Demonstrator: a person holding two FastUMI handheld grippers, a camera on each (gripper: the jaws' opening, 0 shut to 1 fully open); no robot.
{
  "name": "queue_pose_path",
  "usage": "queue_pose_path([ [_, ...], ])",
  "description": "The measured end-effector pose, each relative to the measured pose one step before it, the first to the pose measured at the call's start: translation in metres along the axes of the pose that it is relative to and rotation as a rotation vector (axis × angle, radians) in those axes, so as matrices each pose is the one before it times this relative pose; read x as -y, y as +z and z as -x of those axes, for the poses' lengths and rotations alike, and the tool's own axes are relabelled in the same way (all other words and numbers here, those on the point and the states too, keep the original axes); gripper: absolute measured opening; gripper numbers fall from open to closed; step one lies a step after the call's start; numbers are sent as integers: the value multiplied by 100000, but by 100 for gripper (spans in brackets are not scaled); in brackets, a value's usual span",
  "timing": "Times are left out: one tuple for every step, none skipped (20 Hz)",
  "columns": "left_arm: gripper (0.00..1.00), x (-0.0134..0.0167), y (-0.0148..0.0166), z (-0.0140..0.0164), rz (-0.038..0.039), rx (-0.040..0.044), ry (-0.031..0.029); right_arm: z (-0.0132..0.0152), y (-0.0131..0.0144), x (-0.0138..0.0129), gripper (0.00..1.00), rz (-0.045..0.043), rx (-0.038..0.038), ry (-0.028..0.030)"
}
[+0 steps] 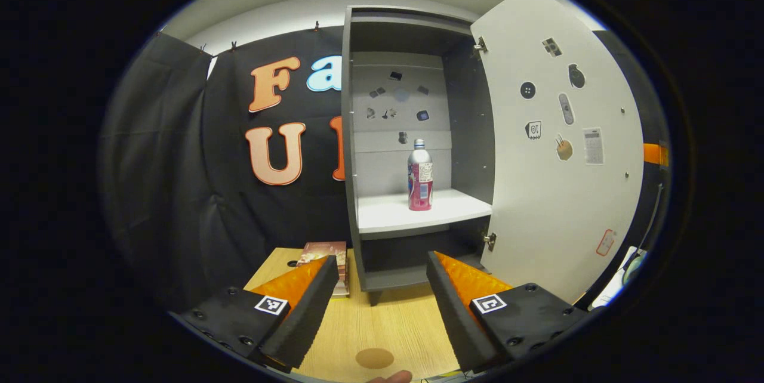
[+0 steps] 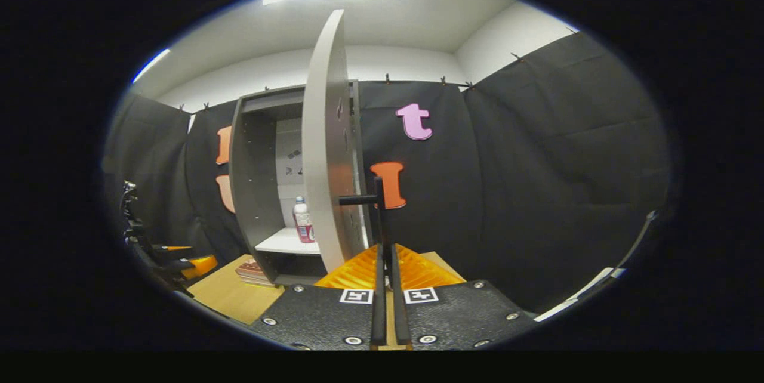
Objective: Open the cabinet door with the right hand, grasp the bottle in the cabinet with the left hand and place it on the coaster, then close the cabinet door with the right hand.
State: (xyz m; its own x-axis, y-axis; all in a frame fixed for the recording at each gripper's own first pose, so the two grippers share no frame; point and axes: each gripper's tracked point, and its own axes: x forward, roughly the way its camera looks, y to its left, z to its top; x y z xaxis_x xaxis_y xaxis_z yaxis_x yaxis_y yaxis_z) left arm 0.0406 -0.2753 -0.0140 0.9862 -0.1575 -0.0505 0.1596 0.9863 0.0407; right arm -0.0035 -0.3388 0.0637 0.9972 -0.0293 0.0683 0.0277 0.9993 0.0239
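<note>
The grey cabinet (image 1: 412, 25) stands open, its white door (image 1: 561, 156) swung out to the right. A pink bottle (image 1: 420, 175) with a silver neck stands upright on the white shelf (image 1: 388, 216). My left gripper (image 1: 382, 259) is open, low in front of the cabinet, well short of the bottle. A round brown coaster (image 1: 374, 358) lies on the wooden table (image 1: 394, 323) just below its fingers. In the right gripper view the door (image 2: 325, 150) is seen edge-on, and my right gripper (image 2: 387, 250) is shut on its black handle (image 2: 377, 198). The bottle (image 2: 303, 222) shows past the door.
A stack of books (image 1: 327, 252) lies on the table left of the cabinet's base. Black cloth walls close in the booth on the left and behind. The left gripper (image 2: 179, 259) and the hand holding it show at the far left of the right gripper view.
</note>
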Motion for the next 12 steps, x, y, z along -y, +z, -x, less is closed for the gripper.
queue_pose_path([
  [95,540,294,-1259,650,726,-1030,1341,430,-528,0,-1322,1270,-94],
  [96,555,612,-1255,583,991,-1532,983,461,-172,4,-753,1356,-908],
  [96,469,549,-1487,10,1151,-773,782,192,-91,2,174,691,-1848],
  [96,381,321,-1680,-225,923,-1073,765,262,-68,0,1228,968,-2141],
  [94,415,281,-1627,-235,341,-619,801,397,-656,4,1161,1282,-1135],
  [94,528,116,-1707,200,432,-1146,791,251,-927,8,787,786,-17],
  [94,552,142,-1576,235,129,-1019,397,46,-1301,4,794,194,329],
  [96,396,165,-1617,163,-88,-1005,537,-24,-1056,4,655,-289,484],
  [97,369,166,-1565,49,45,-478,220,-130,-1188,4,275,-651,1314],
  [99,256,260,-1702,-281,382,-517,261,-340,-1508,0,-339,-901,2458],
  [99,314,52,-1759,-545,38,-317,-13,-329,-1727,13,-450,-418,3239],
  [94,75,197,-1451,-561,144,224,27,-96,-1028,5,-94,147,1570],
])
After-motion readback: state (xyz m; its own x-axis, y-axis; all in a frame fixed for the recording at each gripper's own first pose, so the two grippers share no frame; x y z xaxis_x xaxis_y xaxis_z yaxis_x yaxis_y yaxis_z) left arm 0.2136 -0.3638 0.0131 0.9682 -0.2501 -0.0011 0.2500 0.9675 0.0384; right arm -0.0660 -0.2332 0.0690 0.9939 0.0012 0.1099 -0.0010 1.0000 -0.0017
